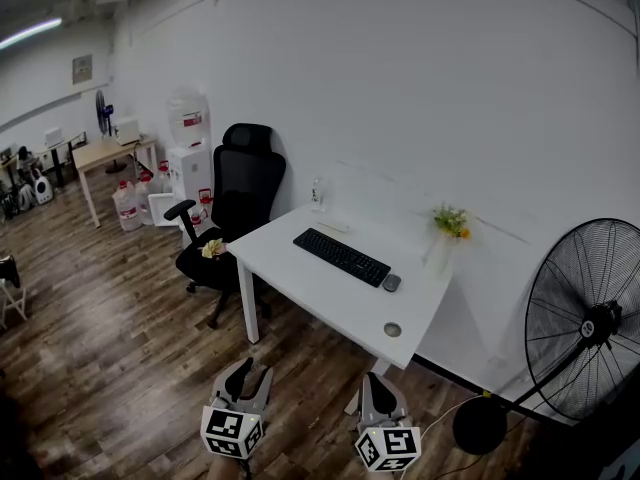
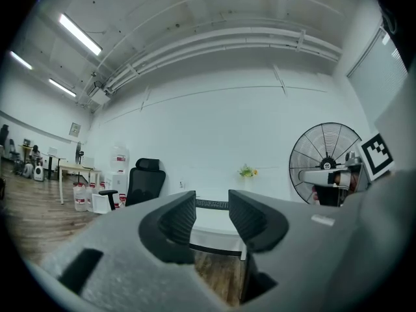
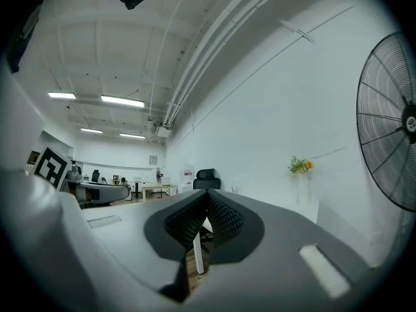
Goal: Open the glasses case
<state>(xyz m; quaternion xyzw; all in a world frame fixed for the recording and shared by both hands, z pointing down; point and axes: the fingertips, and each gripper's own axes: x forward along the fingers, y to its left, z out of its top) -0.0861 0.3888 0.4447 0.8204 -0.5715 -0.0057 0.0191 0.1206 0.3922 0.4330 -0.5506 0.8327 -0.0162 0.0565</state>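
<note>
Both tongs are held side by side over the brown wood-plank floor [image 1: 110,338], short of the worktop and touching nothing. The left gripper [image 2: 212,207] has its ribbed black jaws standing apart with only open air between them, while the right gripper [image 3: 208,199] has its jaws drawn together until the tips meet, with nothing in them. Beyond them a plain white wall [image 1: 420,98] backs a white rectangular desk [image 1: 320,293], set at a slant with one long edge against that wall. A large black pedestal fan with a round wire cage [image 1: 585,323] stands on the floor just past the desk's right end. A black high-backed office chair on castors [image 1: 240,203] stands at the left end, a small yellowish thing [image 1: 212,249] lying on its seat. On the worktop a flat black keyboard [image 1: 341,256] lies about midway, parallel to the long edges. A pale vase of yellow and green flowers [image 1: 447,233] stands at the far right corner, and a small clear bottle [image 1: 317,196] stands at the far edge toward the left. Just beside the keyboard's right end sits a small dark rounded item [image 1: 391,283], too small to tell whether it is the glasses case. A small grey round disc [image 1: 392,330] sits near the front edge toward the right corner.
</note>
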